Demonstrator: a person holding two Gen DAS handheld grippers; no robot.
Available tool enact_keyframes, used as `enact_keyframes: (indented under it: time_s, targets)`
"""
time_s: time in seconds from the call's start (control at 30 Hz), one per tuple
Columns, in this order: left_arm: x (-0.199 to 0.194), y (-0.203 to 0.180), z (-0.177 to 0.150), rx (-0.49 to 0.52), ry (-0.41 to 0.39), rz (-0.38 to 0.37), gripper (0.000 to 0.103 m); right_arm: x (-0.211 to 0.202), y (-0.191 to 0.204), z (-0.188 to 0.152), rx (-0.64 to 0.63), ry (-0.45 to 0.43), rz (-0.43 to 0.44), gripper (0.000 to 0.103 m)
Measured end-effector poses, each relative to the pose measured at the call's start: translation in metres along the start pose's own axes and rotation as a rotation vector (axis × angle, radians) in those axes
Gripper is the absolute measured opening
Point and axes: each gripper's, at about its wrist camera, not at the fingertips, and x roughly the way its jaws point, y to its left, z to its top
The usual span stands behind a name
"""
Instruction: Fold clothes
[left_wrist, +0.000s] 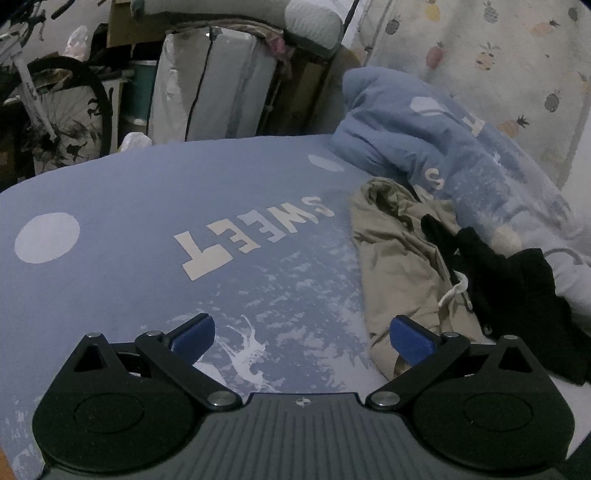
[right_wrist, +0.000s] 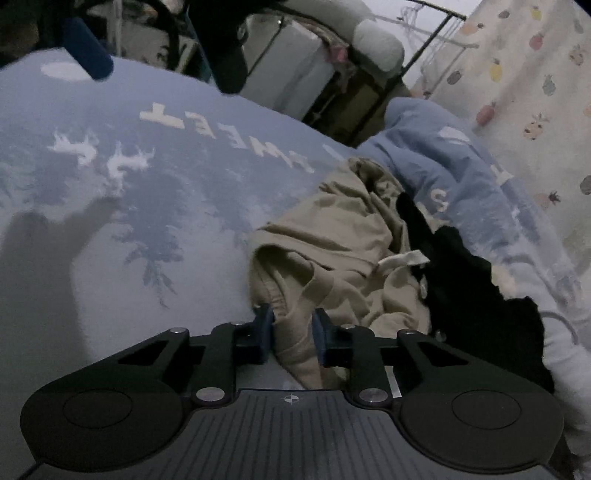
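The khaki garment lies crumpled on the blue bedsheet, toward the right side of the bed, with a pale drawstring showing on its upper folds. A fold of its near edge runs between the 2 blue pads of the right hand-held gripper, whose jaws stand narrow and press on that fold from both sides. A black garment lies bunched against the khaki one on its right, partly overlapping it. Behind both, a blue quilt with pale lettering is heaped up toward the pineapple-print curtain.

In the left wrist view the same khaki garment sits right of centre, with the black garment beside it and the quilt rising behind. The left hand-held gripper has its jaws spread wide with nothing between them; bare bedsheet shows in the gap, and its right pad is just over the near edge of the khaki cloth, though contact cannot be told. The sheet carries the word SWEET upside down, pale round spots and white deer figures.

Past the far edge of the bed stand a bicycle wheel at the left and a wrapped white bundle with a black cable hanging down it.
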Motion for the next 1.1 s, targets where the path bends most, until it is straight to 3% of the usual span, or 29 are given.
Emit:
enact_keyframes:
  time_s: [0.07,0.13,0.2,0.43,0.63,0.77,0.87,0.93,1.03,1.1]
  targets:
    - [-0.001,0.0,0.0,0.0,0.004,-0.004,0.103,0.003,-0.004,0.0,0.028,0.016,-0.012,0.025]
    - [-0.002,-0.001,0.0,-0.001,0.001,-0.005,0.103,0.004,-0.011,-0.001,0.062,0.037,-0.007,0.012]
    - [-0.003,-0.002,0.001,0.0,-0.004,-0.003,0.103,-0.003,-0.018,-0.004,0.079,0.041,0.01,0.01]
    - [-0.001,-0.003,-0.002,0.004,0.031,-0.02,0.103,-0.051,-0.05,-0.025,0.154,0.032,0.097,0.008]
    - [0.001,-0.023,-0.009,0.085,0.068,-0.11,0.103,-0.086,-0.069,-0.041,0.142,0.071,0.157,0.006]
    - [0.004,-0.04,-0.018,0.152,0.102,-0.171,0.103,-0.1,-0.074,-0.05,0.097,0.092,0.165,0.006]
    - [0.005,-0.048,-0.025,0.171,0.106,-0.18,0.103,-0.1,-0.083,-0.057,0.143,0.116,0.14,0.006]
    - [0.005,-0.053,-0.028,0.177,0.105,-0.18,0.103,-0.097,-0.086,-0.058,0.194,0.135,0.14,0.008]
    - [0.005,-0.052,-0.028,0.165,0.1,-0.168,0.103,-0.098,-0.092,-0.058,0.302,0.147,0.209,0.023]
    - [0.007,-0.051,-0.027,0.157,0.09,-0.15,0.103,-0.105,-0.096,-0.056,0.347,0.119,0.256,0.051]
